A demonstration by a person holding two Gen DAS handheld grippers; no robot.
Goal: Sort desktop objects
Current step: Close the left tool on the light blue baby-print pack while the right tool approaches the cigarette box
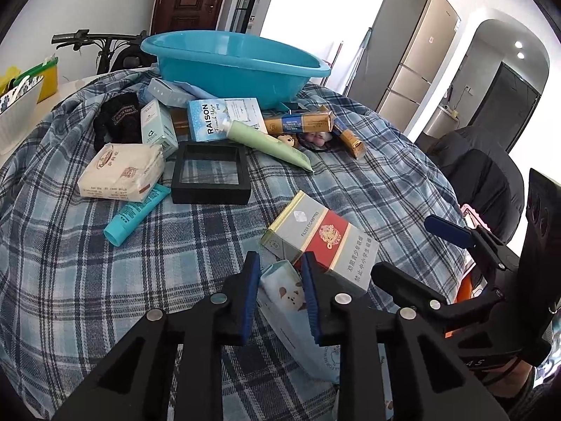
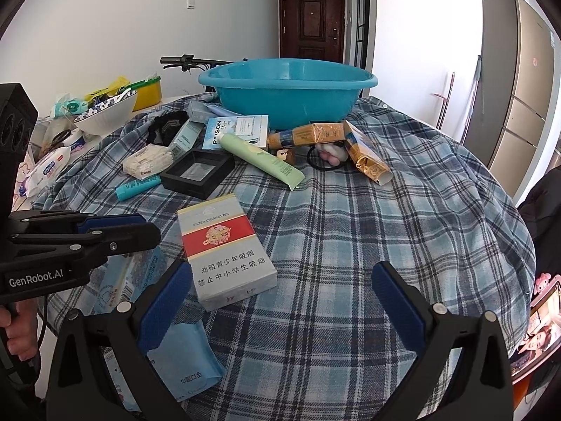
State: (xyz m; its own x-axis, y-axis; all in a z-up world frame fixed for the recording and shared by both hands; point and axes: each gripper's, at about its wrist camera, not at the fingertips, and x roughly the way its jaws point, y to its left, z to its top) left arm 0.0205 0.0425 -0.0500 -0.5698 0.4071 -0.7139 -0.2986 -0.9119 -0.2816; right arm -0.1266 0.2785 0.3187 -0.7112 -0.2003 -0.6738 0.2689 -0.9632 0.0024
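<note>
Now, left gripper (image 1: 280,294): my pads pinch the pale blue packet (image 1: 284,291).
Right gripper (image 2: 280,312): my fingers gape, holding nothing.
Cigarette box (image 2: 224,249): between them.

We see white walls (image 2: 105,35) and a dark brown wooden door (image 2: 310,22) at the back. A tall grey and gold fridge (image 1: 410,52) stands on the right, next to a rounded white doorway (image 1: 505,70) with two small lights on. Bright daylight (image 1: 315,0) comes in near the fridge. The table wears a blue checked cloth (image 2: 350,245). Black bike handlebars (image 1: 91,38) poke up behind it.
</note>
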